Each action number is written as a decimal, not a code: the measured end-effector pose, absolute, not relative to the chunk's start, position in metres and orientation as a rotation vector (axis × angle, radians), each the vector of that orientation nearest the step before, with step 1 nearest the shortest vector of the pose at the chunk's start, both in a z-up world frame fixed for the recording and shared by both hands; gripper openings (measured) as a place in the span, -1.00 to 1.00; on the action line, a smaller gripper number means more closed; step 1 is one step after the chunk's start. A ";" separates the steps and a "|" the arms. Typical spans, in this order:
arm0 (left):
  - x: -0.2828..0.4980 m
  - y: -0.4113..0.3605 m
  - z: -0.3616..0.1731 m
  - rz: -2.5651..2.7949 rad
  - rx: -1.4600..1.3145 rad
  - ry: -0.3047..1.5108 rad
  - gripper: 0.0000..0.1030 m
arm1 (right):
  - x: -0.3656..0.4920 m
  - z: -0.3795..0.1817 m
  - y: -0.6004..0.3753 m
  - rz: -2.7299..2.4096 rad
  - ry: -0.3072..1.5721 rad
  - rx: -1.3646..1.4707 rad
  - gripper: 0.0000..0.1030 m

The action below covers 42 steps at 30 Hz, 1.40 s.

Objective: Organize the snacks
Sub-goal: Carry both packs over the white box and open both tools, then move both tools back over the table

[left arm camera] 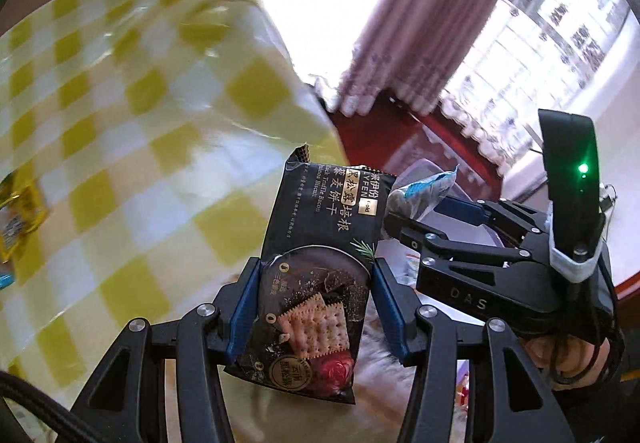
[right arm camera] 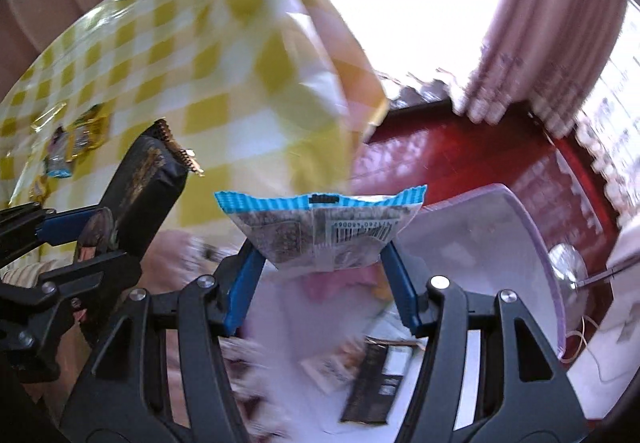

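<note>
My left gripper (left arm camera: 317, 267) is shut on a black biscuit packet (left arm camera: 320, 219), which stands upright between the blue pads. Just to its right, my right gripper (left arm camera: 404, 213) holds a blue-and-white snack packet (left arm camera: 426, 189). In the right wrist view that packet (right arm camera: 320, 227) sits crosswise between the pads of the right gripper (right arm camera: 320, 257), barcode side showing. It hangs over a pale lavender-rimmed bin (right arm camera: 528, 231) that holds several packets (right arm camera: 370, 379). The left gripper (right arm camera: 98, 237) with the black packet (right arm camera: 144, 191) is at the left.
A table with a yellow-checked cloth (left arm camera: 120, 123) fills the left, with a few loose snacks (right arm camera: 76, 147) lying far off on it. Beyond the bin are a red floor (right arm camera: 460, 155), curtains (left arm camera: 440, 23) and a bright window. A person's hand (left arm camera: 568, 359) grips the right tool.
</note>
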<state>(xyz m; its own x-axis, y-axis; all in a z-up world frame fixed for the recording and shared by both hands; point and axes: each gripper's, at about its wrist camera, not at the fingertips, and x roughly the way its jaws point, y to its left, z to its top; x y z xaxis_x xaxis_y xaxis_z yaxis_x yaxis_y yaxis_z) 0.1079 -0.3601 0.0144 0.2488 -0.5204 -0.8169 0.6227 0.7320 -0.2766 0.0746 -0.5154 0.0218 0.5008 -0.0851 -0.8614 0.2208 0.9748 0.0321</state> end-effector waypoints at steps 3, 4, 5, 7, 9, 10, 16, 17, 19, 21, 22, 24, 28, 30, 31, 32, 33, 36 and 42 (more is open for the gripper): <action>0.101 -0.385 0.006 -0.812 0.136 1.093 0.05 | 0.064 0.013 -0.540 -0.238 1.052 0.163 0.21; 0.100 -0.392 0.004 -0.822 0.140 1.102 0.05 | 0.062 0.010 -0.546 -0.250 1.058 0.167 0.21; 0.098 -0.401 0.000 -0.835 0.149 1.114 0.05 | 0.059 0.006 -0.552 -0.263 1.067 0.170 0.21; 0.092 -0.416 -0.006 -0.846 0.181 1.129 0.05 | 0.054 -0.003 -0.564 -0.286 1.087 0.182 0.21; 0.089 -0.428 -0.012 -0.857 0.204 1.146 0.05 | 0.050 -0.011 -0.574 -0.302 1.106 0.195 0.21; 0.086 -0.437 -0.017 -0.867 0.224 1.162 0.05 | 0.047 -0.014 -0.578 -0.307 1.113 0.198 0.21; 0.085 -0.460 -0.034 -0.868 0.284 1.220 0.06 | 0.039 -0.030 -0.594 -0.333 1.157 0.215 0.21; 0.086 -0.463 -0.035 -0.863 0.283 1.226 0.06 | 0.038 -0.032 -0.596 -0.335 1.163 0.219 0.21; 0.088 -0.463 -0.037 -0.858 0.274 1.237 0.07 | 0.036 -0.035 -0.596 -0.337 1.169 0.222 0.22; 0.089 -0.460 -0.038 -0.854 0.270 1.242 0.20 | 0.038 -0.037 -0.595 -0.330 1.179 0.223 0.22; 0.089 -0.459 -0.037 -0.851 0.268 1.240 0.23 | 0.039 -0.038 -0.595 -0.327 1.182 0.224 0.22; 0.089 -0.458 -0.036 -0.853 0.264 1.234 0.25 | 0.038 -0.039 -0.594 -0.324 1.188 0.224 0.22; 0.089 -0.454 -0.033 -0.847 0.253 1.221 0.28 | 0.040 -0.038 -0.590 -0.312 1.189 0.225 0.24; 0.090 -0.451 -0.029 -0.842 0.242 1.208 0.28 | 0.039 -0.036 -0.589 -0.311 1.185 0.222 0.28; 0.090 -0.448 -0.026 -0.835 0.232 1.195 0.29 | 0.039 -0.034 -0.588 -0.312 1.181 0.218 0.32; 0.091 -0.447 -0.025 -0.832 0.228 1.187 0.29 | 0.039 -0.032 -0.587 -0.317 1.175 0.214 0.36; 0.091 -0.444 -0.023 -0.827 0.219 1.172 0.29 | 0.039 -0.030 -0.586 -0.320 1.171 0.212 0.37; 0.091 -0.434 -0.012 -0.825 0.173 1.124 0.39 | 0.040 -0.026 -0.586 -0.328 1.159 0.209 0.39; 0.091 -0.406 0.005 -0.800 0.162 1.042 0.65 | 0.041 -0.011 -0.580 -0.333 1.125 0.210 0.46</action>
<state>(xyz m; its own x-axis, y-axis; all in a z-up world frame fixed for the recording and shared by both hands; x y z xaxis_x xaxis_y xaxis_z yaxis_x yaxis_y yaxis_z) 0.0906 -0.4056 0.0047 0.2558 -0.5128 -0.8195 0.6588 0.7129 -0.2405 0.0408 -0.5795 -0.0109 0.3893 -0.1545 -0.9080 0.3641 0.9313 -0.0024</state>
